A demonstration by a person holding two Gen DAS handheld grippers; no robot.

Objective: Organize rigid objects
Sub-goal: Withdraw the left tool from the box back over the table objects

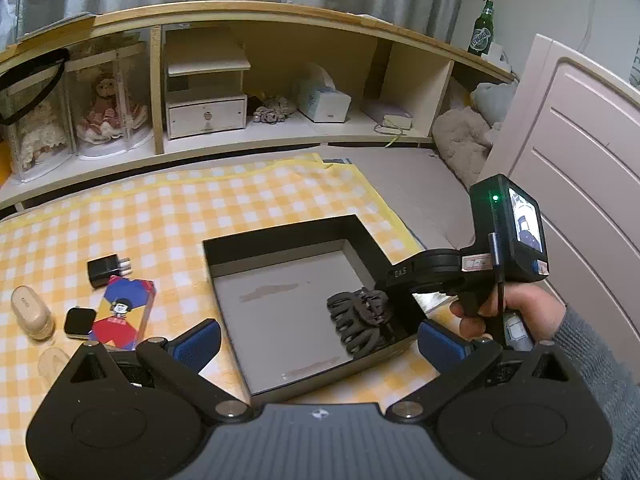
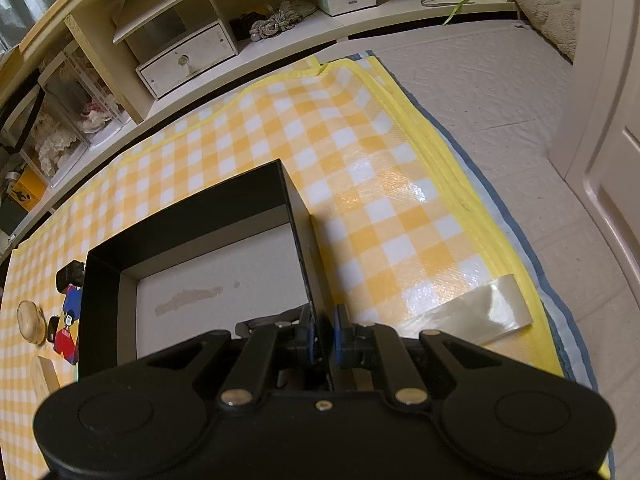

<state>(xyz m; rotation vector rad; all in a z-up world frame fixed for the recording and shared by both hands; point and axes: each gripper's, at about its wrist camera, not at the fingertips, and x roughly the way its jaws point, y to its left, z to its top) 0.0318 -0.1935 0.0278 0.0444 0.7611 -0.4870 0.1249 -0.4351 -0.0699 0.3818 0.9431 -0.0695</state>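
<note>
Left gripper [image 1: 318, 340]: jaws spread wide, nothing between the blue pads [image 1: 198, 342], poised over the near part of the box [image 1: 280, 232]. Right gripper [image 2: 324, 340]: jaws nearly together, pinched on the box's right wall near its near corner, one pad inside, one outside. In the left view, seen gripped by a hand [image 1: 508, 312] in a grey sleeve [image 1: 600, 360], its body reaching in over the box's right side.

Box: black, shallow, open-topped, grey floor, resting on a yellow-and-white checked mat [image 1: 160, 208]. Inside, at the right wall near the near corner: a black claw clip [image 1: 362, 320], lying against the wall just beside the right gripper's tip.

On the mat, left of the box and apart from it: black charger [image 1: 106, 269], colourful card box [image 1: 126, 312] touching it, small smartwatch [image 1: 80, 322] against the card box's left edge, beige case [image 1: 30, 312] further left, a clear item [image 1: 52, 360] in front, kind not discernible.

Tape strip [image 2: 468, 316] on the mat's right edge.

Behind the mat: low wooden shelf [image 1: 280, 20] with dolls [image 1: 108, 112] in clear cases, a small drawer unit [image 1: 206, 114], tissue box [image 1: 322, 100]. Green bottle [image 1: 482, 30] on the shelf top, right end.
</note>
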